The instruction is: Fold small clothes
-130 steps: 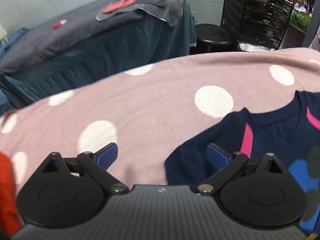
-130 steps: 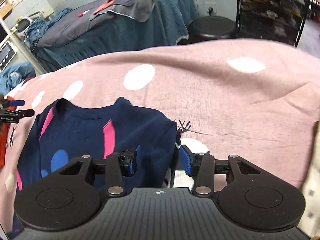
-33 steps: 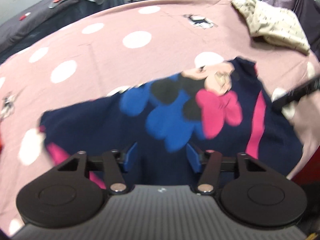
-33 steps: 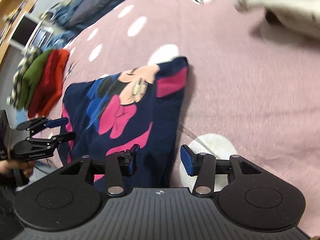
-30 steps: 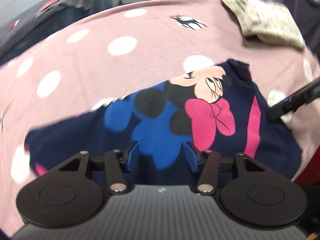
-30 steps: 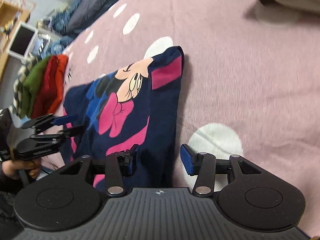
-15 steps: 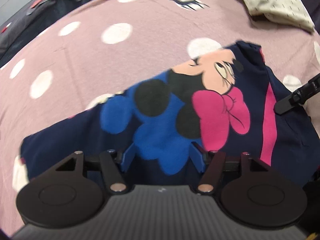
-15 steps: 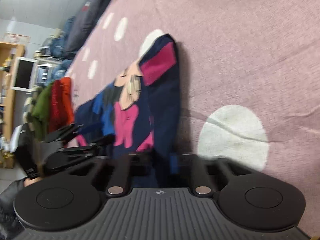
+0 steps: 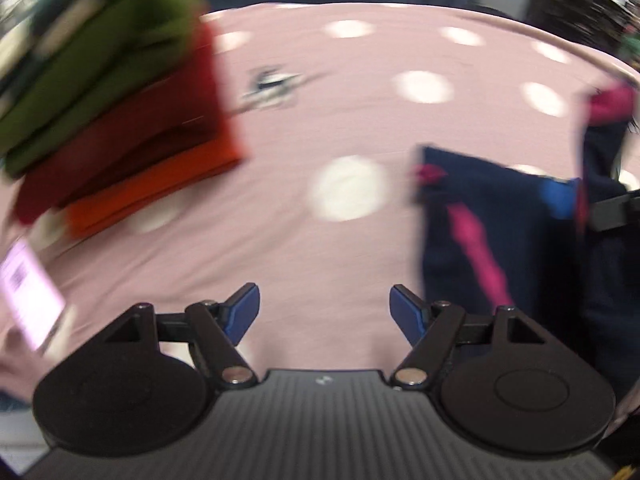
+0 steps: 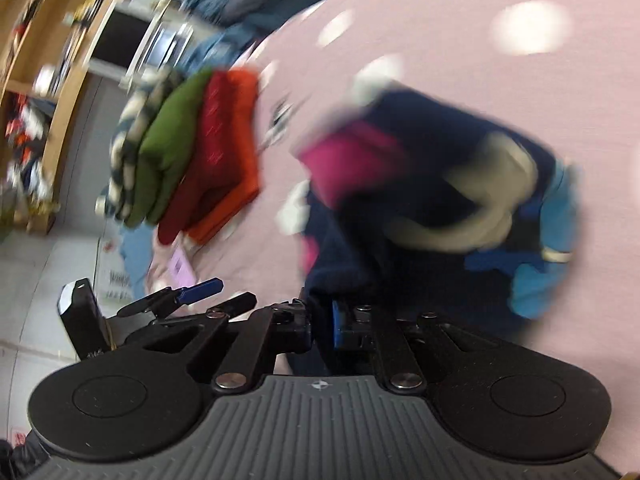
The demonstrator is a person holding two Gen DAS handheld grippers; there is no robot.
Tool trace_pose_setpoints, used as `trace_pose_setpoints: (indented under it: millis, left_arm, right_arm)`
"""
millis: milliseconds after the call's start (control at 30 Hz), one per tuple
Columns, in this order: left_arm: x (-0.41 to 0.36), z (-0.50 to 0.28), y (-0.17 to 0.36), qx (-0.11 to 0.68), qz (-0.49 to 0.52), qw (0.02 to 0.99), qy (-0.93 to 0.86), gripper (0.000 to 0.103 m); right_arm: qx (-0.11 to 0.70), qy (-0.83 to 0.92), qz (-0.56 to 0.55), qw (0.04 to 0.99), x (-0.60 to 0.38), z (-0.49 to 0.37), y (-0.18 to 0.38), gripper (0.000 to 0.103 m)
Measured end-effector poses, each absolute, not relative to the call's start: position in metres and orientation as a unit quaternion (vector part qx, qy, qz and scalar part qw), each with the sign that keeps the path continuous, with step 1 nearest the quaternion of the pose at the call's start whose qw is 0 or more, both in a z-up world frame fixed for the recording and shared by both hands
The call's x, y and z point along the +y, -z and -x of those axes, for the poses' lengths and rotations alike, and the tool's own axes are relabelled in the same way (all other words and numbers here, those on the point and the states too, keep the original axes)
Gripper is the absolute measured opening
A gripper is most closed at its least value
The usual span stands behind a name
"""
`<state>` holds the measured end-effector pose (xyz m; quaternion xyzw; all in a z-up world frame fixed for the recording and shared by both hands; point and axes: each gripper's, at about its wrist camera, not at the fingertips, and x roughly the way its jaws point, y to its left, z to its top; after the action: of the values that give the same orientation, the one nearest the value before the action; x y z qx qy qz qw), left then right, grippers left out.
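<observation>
Pink bedding (image 9: 320,248) with white dots fills both wrist views and serves as your work surface; motion blur softens most edges. At the far left of the left wrist view lies a stack of folded clothes (image 9: 116,116), with green layers on top, dark red beneath and orange lowest. The same stack appears tilted at the upper left of the right wrist view (image 10: 192,152), with a striped piece on its outer side. Beyond it you can see a wooden shelf unit (image 10: 52,40) and a dark screen, both blurred.

Your left gripper (image 9: 324,312) hovers over bare bedding. Its blue-padded jaws stand apart and are widening, with nothing between them. A pale pink card (print unreadable) lies near the left edge (image 9: 28,292).

Your right gripper (image 10: 322,324) has its jaws drawn narrow and still closing, pinched on a fold of the navy shirt (image 10: 432,208). The cloth runs straight up from between the pads. That shirt is bunched and partly lifted off the bedding, showing a magenta sleeve band, a cream patch and bright blue print. In the left wrist view the shirt (image 9: 500,240) hangs at the right side, with a pink stripe down its face; the black finger of your right gripper reaches in from the right edge and meets it there. In the right wrist view your left gripper (image 10: 200,300) sits near the lower left, clear of the shirt.
</observation>
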<state>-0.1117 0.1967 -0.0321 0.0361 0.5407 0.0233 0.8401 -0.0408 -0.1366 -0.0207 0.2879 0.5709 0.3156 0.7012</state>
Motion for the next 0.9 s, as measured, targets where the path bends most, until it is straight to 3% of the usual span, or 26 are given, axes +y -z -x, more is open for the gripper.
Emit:
trace_pose_setpoints:
  millis: [100,233,300,467,533,567,667,733,800,900]
  left_arm:
    - [0.228,0.123,0.032,0.543,-0.019,0.838,-0.053,0.073]
    - [0.241,0.132,0.031,0.541,0.001,0.839,-0.055,0.076]
    - [0.24,0.134,0.032,0.537,0.017,0.842,-0.046,0.076]
    - [0.215,0.135,0.029,0.529,0.043,0.847,0.017,0.076]
    - [0.206,0.134,0.024,0.523,0.066,0.848,0.045,0.077]
    - [0.204,0.134,0.023,0.52,0.09,0.848,0.053,0.083]
    - [0.2,0.131,0.017,0.497,0.159,0.852,0.052,0.085]
    - [0.188,0.124,0.009,0.467,0.164,0.866,0.07,0.085]
    - [0.17,0.108,0.009,0.481,0.119,0.865,0.084,0.085]
    - [0.151,0.086,0.018,0.514,0.053,0.855,0.047,0.082]
  right_arm:
    - [0.601,-0.331,-0.244,0.685,-0.072,0.033,0.037,0.021]
    - [0.652,-0.294,-0.192,0.672,-0.042,0.044,0.065,0.064]
    - [0.655,-0.292,-0.227,0.659,-0.054,0.048,0.066,0.077]
    - [0.601,-0.331,-0.234,0.689,-0.097,0.047,0.029,0.08]
    - [0.588,-0.312,-0.21,0.717,-0.124,0.049,0.021,0.094]
    - [0.585,-0.297,-0.208,0.726,-0.138,0.049,0.021,0.099]
    - [0.59,-0.258,-0.215,0.734,-0.177,0.045,0.029,0.097]
    - [0.59,-0.235,-0.208,0.744,-0.187,0.046,0.033,0.071]
    - [0.576,-0.256,-0.209,0.747,-0.191,0.051,0.031,0.058]
    - [0.565,-0.317,-0.186,0.738,-0.157,0.052,0.027,0.058]
